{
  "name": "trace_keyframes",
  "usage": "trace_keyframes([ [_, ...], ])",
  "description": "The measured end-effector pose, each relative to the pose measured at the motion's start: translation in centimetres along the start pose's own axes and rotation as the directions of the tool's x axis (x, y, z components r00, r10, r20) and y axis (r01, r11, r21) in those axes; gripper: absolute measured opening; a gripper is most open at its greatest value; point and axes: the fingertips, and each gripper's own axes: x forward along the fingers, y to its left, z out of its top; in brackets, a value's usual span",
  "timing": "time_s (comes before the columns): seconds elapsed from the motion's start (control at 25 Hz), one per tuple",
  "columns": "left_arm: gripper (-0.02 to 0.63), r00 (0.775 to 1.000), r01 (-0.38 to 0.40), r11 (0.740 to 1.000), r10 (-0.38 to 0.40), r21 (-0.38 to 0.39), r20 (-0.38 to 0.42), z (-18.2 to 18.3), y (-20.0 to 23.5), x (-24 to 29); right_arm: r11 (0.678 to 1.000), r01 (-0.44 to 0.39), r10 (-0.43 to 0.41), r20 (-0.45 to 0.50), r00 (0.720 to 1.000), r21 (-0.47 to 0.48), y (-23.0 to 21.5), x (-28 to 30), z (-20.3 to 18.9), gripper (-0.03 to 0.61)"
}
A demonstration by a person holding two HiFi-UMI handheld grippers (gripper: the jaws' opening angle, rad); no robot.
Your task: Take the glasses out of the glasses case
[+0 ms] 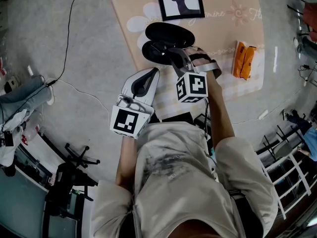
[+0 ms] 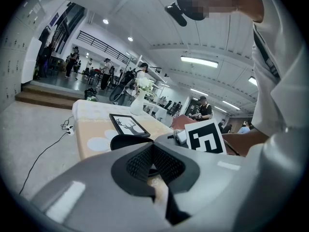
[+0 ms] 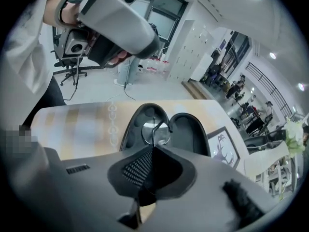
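The black glasses case (image 1: 168, 39) lies open on the beige table mat, both halves showing. In the right gripper view its two shells (image 3: 189, 128) face me, and thin wire-framed glasses (image 3: 158, 129) sit over the left shell. My right gripper (image 3: 153, 148) is shut, its tips pinching the thin wire of the glasses at the case's near rim; from above it (image 1: 164, 50) reaches over the case. My left gripper (image 1: 154, 73) hangs just short of the table's near edge, shut with nothing in it (image 2: 153, 147). The case (image 2: 126, 141) lies ahead of it.
A framed deer picture (image 1: 179, 0) lies beyond the case, an orange packet (image 1: 244, 59) to the right on the mat. A white vase with flowers (image 2: 137, 100) stands at the table's far end. Cables (image 1: 69, 38) and a chair base (image 1: 74, 157) are on the floor at left.
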Motion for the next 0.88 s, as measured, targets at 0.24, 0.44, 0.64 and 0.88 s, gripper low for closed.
trace_keyframes([
  [0.24,0.009,1.0,0.007,1.0,-0.007,0.005,0.007,0.0,0.0,-0.1,0.996,-0.025,0.023,0.02,1.0,0.083,0.5,-0.1,0.3,0.02],
  [0.44,0.009,1.0,0.008,1.0,-0.008,0.001,0.011,-0.1,0.0,-0.3,0.994,-0.019,0.016,0.028,0.999,0.108,0.4,-0.3,0.3,0.018],
  [0.64,0.009,1.0,0.014,1.0,-0.014,0.013,0.016,0.1,-0.1,-0.4,0.992,-0.009,0.005,0.033,0.999,0.129,0.4,-0.6,0.5,0.018],
  [0.88,0.009,1.0,0.023,1.0,-0.023,0.02,0.008,0.1,-0.2,-0.5,0.991,0.014,-0.017,0.025,1.0,0.135,0.1,-1.1,0.5,0.018],
])
